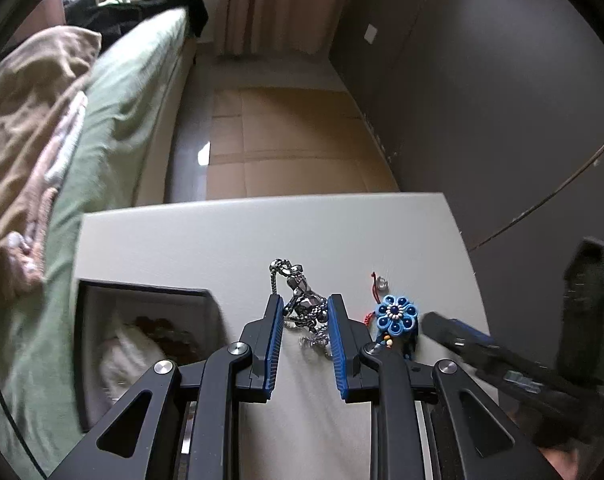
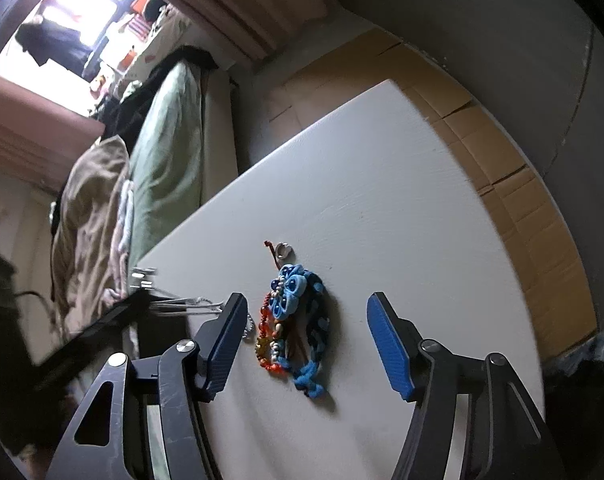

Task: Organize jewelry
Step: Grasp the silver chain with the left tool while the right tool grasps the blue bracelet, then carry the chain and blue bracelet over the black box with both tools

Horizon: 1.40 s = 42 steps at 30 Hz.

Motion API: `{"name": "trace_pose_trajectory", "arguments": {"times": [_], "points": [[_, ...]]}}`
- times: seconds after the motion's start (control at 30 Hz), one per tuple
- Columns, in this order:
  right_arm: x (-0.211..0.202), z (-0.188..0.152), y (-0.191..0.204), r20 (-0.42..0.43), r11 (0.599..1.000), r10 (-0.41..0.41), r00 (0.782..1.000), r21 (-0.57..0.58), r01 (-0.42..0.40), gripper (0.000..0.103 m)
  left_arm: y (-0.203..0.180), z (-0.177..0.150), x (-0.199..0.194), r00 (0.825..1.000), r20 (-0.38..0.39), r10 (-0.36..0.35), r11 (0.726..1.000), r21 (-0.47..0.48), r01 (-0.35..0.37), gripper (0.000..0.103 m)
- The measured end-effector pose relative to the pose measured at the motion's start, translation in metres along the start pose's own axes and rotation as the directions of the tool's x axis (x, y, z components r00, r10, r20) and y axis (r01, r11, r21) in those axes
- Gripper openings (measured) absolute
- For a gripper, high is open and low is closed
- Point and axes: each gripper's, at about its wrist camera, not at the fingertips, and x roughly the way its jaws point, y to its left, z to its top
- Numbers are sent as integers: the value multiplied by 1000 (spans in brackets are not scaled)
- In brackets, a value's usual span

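Hovering over the white table [image 1: 173,248], both grippers point down at the jewelry. Left gripper [image 1: 305,334] has its blue-padded jaws narrowed around a silver chain necklace with dark faceted stones [image 1: 302,300]; the chain sits between the fingertips and trails back toward the camera, and the pads look to be pressing its bunched middle, so it reads as clamped on it. Whether the piece is off the table is hard to tell.

Just right of that, a blue flower bracelet [image 1: 396,313] lies flat on the table, red cord and small beads trailing from it. A small silver ring [image 1: 380,282] sits just beyond the flower, apart from it.

Right gripper [image 2: 306,336] hangs over the same bracelet [image 2: 297,320] with jaws standing well apart, one pad on each side of it, neither touching. In this view the bracelet shows blue braided cord, a pale blue flower and an orange-red bead strand; the ring [image 2: 282,250] lies just past it.

An open dark box [image 1: 141,344] with a pale lining stands at the table's near left corner, with something brownish inside, blurred. A bed with green bedding [image 1: 113,120] runs along the left; cardboard sheets [image 1: 285,148] cover the floor beyond the table.
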Motion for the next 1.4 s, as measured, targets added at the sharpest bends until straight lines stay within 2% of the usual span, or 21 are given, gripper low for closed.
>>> {"name": "trace_pose_trajectory", "arguments": {"times": [0.2, 0.27, 0.3, 0.37, 0.43, 0.47, 0.73, 1.03, 1.1, 1.4], "points": [[13, -1, 19, 7, 996, -58, 998, -65, 58, 54, 9, 5, -36, 999, 48, 6, 1000, 8, -7, 23], [22, -2, 24, -12, 992, -86, 996, -91, 84, 42, 11, 5, -45, 998, 63, 8, 1000, 10, -9, 23], [25, -2, 24, -26, 992, -85, 996, -90, 83, 39, 12, 5, -51, 998, 70, 9, 1000, 11, -10, 23], [30, -4, 23, -53, 995, -63, 997, -79, 58, 24, 11, 5, -60, 997, 82, 11, 1000, 13, -13, 23], [28, -6, 24, -37, 994, -69, 997, -91, 65, 20, 13, 7, -71, 995, 98, 11, 1000, 16, -13, 23], [25, -6, 24, -27, 993, -67, 997, -98, 64, 11, 14, 8, -77, 994, 105, 10, 1000, 16, -12, 23], [0, -9, 38, 24, 991, 44, 999, -129, -40, 11, 13, 8, -120, 985, 172, 11, 999, 35, -17, 23], [-38, -14, 55, 87, 977, 162, 983, -155, -147, 11, 8, 11, -168, 967, 255, 28, 997, 58, -44, 23], [-46, -15, 60, 102, 971, 191, 976, -167, -173, 11, 9, 11, -178, 963, 270, 29, 997, 59, -47, 16], [-56, -21, 75, 113, 960, 228, 967, -191, -204, 11, 15, 12, -216, 942, 333, 48, 996, 51, -69, 15]]}}
